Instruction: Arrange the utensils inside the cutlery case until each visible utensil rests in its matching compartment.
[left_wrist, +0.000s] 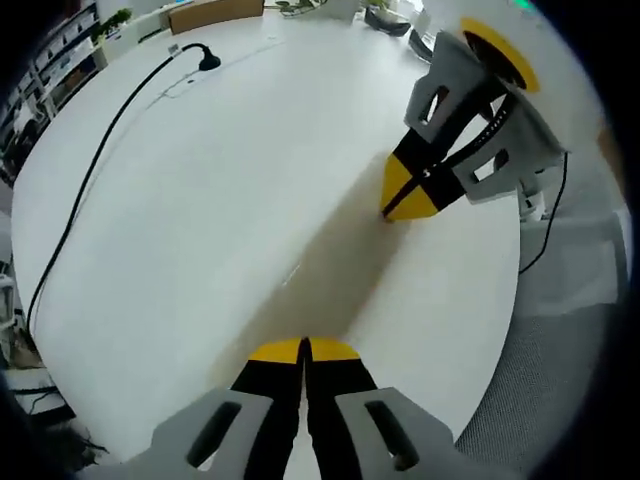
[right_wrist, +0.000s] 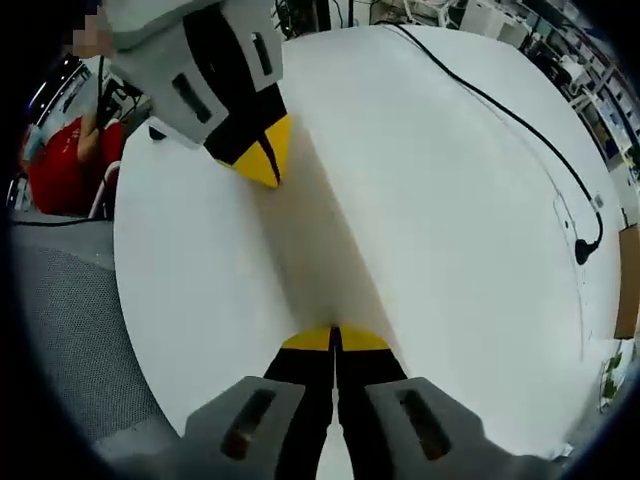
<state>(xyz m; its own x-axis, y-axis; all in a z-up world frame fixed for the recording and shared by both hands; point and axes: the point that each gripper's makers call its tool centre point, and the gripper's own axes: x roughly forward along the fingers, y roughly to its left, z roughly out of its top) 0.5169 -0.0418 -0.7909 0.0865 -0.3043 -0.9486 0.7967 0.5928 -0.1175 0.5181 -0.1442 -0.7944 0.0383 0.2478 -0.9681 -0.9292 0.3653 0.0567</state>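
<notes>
Hovering over the white table (left_wrist: 200, 200), my left gripper (left_wrist: 303, 350) has its jaws pressed together, holding nothing; a black cable (left_wrist: 95, 165) lies far left. My right gripper (right_wrist: 334, 338) is likewise closed, its tips near the left's.

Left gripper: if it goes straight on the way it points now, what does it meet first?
Probably nothing but the bare white table: the left gripper points across it, and the right gripper sits off to the side.

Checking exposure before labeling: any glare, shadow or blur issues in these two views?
Left gripper view: white table bright, no blown glare; soft shadow band between both grippers; fisheye bends the black cable. Right gripper view: same shadow band, sharp focus, edges curved.
</notes>
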